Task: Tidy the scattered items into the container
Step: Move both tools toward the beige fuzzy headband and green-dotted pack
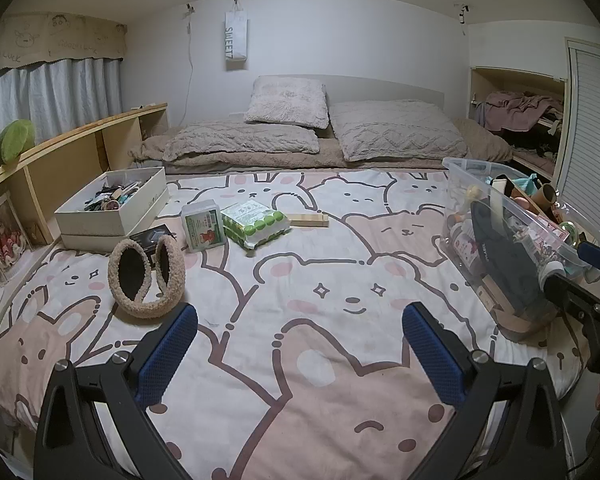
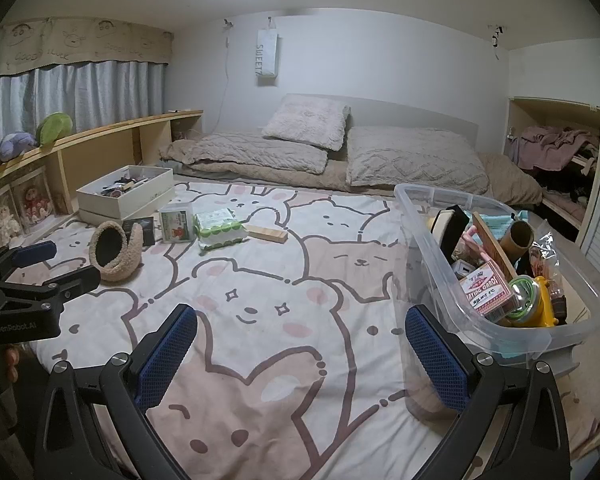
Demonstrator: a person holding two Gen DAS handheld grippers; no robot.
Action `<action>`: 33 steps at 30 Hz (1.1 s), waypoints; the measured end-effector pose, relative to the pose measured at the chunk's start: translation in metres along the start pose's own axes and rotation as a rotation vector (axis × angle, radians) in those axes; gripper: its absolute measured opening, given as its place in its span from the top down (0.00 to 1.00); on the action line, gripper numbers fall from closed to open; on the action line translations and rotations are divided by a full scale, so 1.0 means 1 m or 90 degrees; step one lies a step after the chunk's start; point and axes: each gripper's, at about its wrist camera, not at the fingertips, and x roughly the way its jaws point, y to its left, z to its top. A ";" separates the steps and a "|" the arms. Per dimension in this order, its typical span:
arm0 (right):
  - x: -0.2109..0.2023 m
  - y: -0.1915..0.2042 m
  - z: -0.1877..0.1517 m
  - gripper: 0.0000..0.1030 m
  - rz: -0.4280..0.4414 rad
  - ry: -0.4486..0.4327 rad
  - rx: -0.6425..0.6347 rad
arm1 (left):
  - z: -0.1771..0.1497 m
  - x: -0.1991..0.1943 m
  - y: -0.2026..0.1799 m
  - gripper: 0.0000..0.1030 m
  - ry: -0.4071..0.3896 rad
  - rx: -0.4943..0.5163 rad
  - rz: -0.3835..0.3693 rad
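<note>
Both hand-held grippers hang open and empty over the bed; the scattered items lie ahead to the left, the container to the right.

The left hand-held gripper [image 1: 300, 344] has its blue-padded fingers spread wide with nothing between them, as does the right hand-held gripper [image 2: 301, 350]. Just beyond the left hand-held gripper's left finger lie the fluffy beige earmuffs [image 1: 146, 276], curled with dark inner cups facing up. Farther ahead, in a loose row on the cartoon-animal bedsheet [image 1: 324, 344], sit a white-and-green box [image 1: 203, 226], a green-dotted wipes pack [image 1: 256, 222] touching it, and a flat wooden block [image 1: 308, 219] just beside the pack. The clear plastic container [image 2: 428, 248] stands just beyond the right hand-held gripper's right finger, already filled with a card box [image 2: 487, 289], a cardboard tube [image 2: 518, 240] and other small objects. A white open box [image 1: 112, 208] of oddments rests near the bed's left edge.
</note>
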 end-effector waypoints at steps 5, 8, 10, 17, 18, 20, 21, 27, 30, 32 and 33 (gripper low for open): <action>0.002 0.000 -0.001 0.00 0.002 0.002 -0.002 | 0.000 0.000 0.000 0.00 0.000 0.000 -0.001; 0.004 0.001 -0.001 0.00 0.003 0.005 -0.003 | 0.000 0.000 0.000 0.00 0.000 -0.001 -0.001; 0.004 0.001 -0.001 0.00 0.003 0.005 -0.004 | 0.000 0.000 0.000 0.00 0.000 -0.001 0.000; 0.008 0.004 -0.003 0.00 0.007 0.014 -0.002 | -0.006 0.005 0.003 0.00 0.008 -0.004 0.001; 0.010 0.005 -0.004 0.00 0.008 0.016 -0.002 | -0.007 0.008 0.005 0.00 0.011 -0.005 0.001; 0.013 0.006 -0.005 0.00 0.009 0.021 -0.003 | -0.009 0.011 0.005 0.00 0.015 -0.008 0.001; 0.015 0.006 -0.006 0.00 0.010 0.024 -0.003 | -0.009 0.013 0.006 0.00 0.018 -0.009 0.000; 0.027 0.007 -0.009 0.00 0.015 0.043 -0.001 | -0.013 0.025 0.006 0.00 0.042 -0.012 -0.004; 0.035 0.008 -0.011 0.00 0.022 0.052 0.000 | -0.016 0.033 0.008 0.00 0.053 -0.015 -0.010; 0.040 0.010 -0.013 0.00 0.025 0.058 -0.002 | -0.018 0.038 0.008 0.00 0.062 -0.017 -0.010; 0.043 0.010 -0.014 0.00 0.026 0.062 -0.002 | -0.020 0.041 0.008 0.00 0.068 -0.015 -0.012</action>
